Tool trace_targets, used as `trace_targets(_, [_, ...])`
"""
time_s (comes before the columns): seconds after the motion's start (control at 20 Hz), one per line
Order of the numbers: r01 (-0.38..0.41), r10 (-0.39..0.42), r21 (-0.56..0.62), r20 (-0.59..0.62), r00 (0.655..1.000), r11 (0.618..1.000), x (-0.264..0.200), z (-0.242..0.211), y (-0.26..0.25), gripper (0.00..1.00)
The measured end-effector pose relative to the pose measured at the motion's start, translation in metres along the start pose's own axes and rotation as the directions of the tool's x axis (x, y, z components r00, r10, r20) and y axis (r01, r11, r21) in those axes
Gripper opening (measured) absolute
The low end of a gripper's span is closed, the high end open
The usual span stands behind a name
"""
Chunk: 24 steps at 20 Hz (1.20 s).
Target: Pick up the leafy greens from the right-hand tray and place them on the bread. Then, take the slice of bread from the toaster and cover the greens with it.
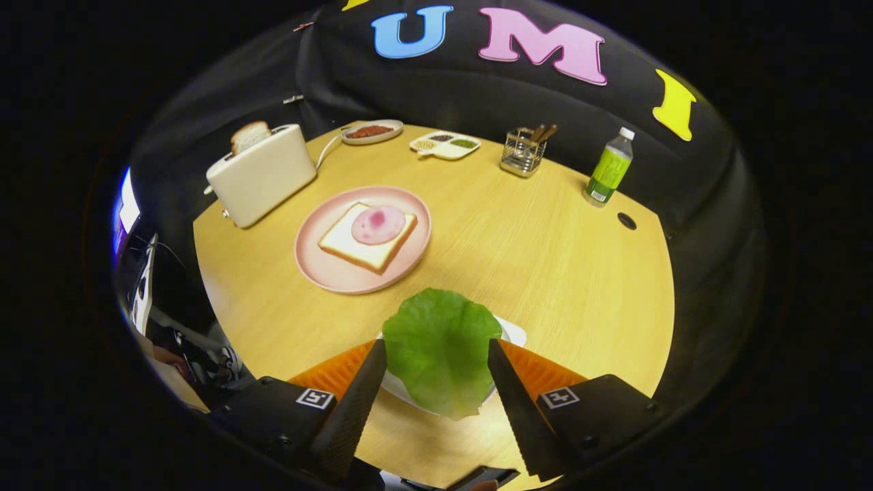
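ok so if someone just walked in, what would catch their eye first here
Most likely the big green leaf, sitting between the two fingers of the claw over a white tray; whether the fingers press on it is unclear. Beyond it, a pink plate holds a bread slice topped with a round of ham. Further back left, a cream toaster has another slice sticking up.
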State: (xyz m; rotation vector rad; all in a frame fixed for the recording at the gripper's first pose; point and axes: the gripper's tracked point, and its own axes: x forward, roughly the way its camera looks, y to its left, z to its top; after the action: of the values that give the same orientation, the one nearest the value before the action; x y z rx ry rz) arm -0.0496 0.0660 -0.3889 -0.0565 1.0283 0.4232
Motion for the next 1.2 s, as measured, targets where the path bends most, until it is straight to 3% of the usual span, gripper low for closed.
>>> trace_targets(0.45, [-0.036, 0.034, -0.007, -0.212, 0.977, 0.999, 0.058, -0.035, -0.005, 0.86])
trace_targets(0.65, [-0.025, 0.027, 0.011, -0.226, 0.974, 1.000, 0.058, -0.032, -0.007, 0.80])
trace_targets(0.8, [-0.029, 0.029, -0.001, -0.228, 0.973, 1.000, 0.055, -0.032, -0.006, 0.41])
trace_targets(0.85, [-0.026, 0.024, -0.009, -0.227, 0.974, 1.000, 0.056, -0.033, -0.005, 0.33])
trace_targets(0.9, [-0.025, 0.021, -0.016, -0.229, 0.973, 1.000, 0.054, -0.032, -0.005, 0.13])
trace_targets(1.0, [-0.004, -0.001, -0.020, -0.228, 0.974, 1.000, 0.048, -0.032, -0.006, 0.08])
trace_targets(1.2, [-0.003, 0.004, 0.009, -0.166, 0.986, 1.000, 0.016, -0.001, -0.001, 0.08])
